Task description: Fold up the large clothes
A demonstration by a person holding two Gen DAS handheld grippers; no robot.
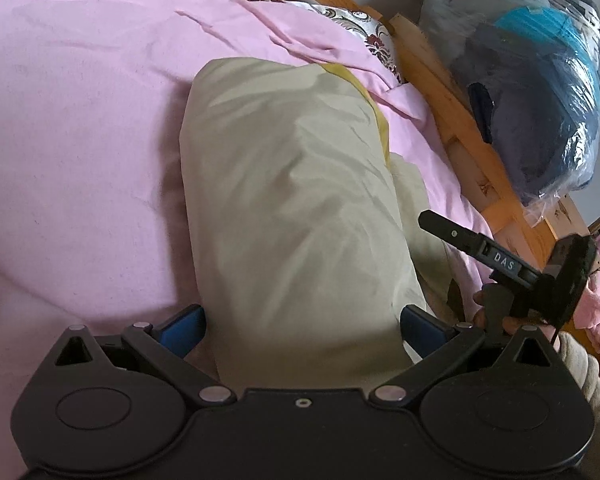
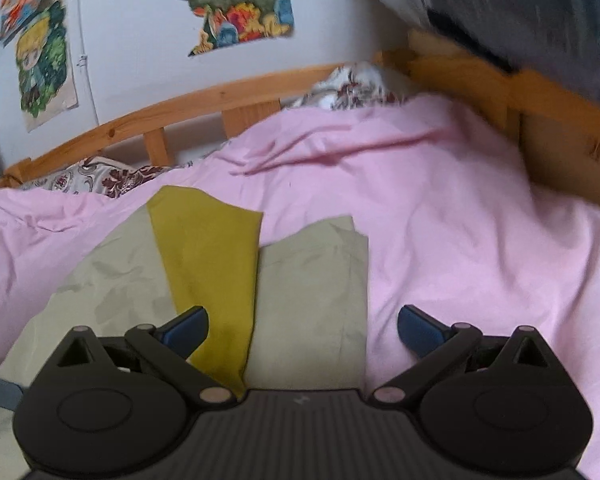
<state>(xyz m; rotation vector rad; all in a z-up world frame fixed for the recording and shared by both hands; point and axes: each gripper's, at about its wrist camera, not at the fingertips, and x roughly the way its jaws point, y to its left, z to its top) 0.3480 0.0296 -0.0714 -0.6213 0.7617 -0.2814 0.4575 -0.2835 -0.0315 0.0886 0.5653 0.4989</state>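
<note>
Left wrist view: the left gripper (image 1: pixel 302 330) stands spread wide over a pale beige garment (image 1: pixel 296 200) folded long on the pink bedsheet (image 1: pixel 80 120) near its right edge. The right gripper (image 2: pixel 302 330), also spread, hovers above its mustard lining (image 2: pixel 208 264).

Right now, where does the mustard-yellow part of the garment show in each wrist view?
Left wrist: mustard-yellow strip, a thin sliver along the beige garment's right edge, upper centre.
Right wrist: mustard-yellow strip, a broad band left of centre, between beige panels.
Shared landmark: pink sheet.
</note>
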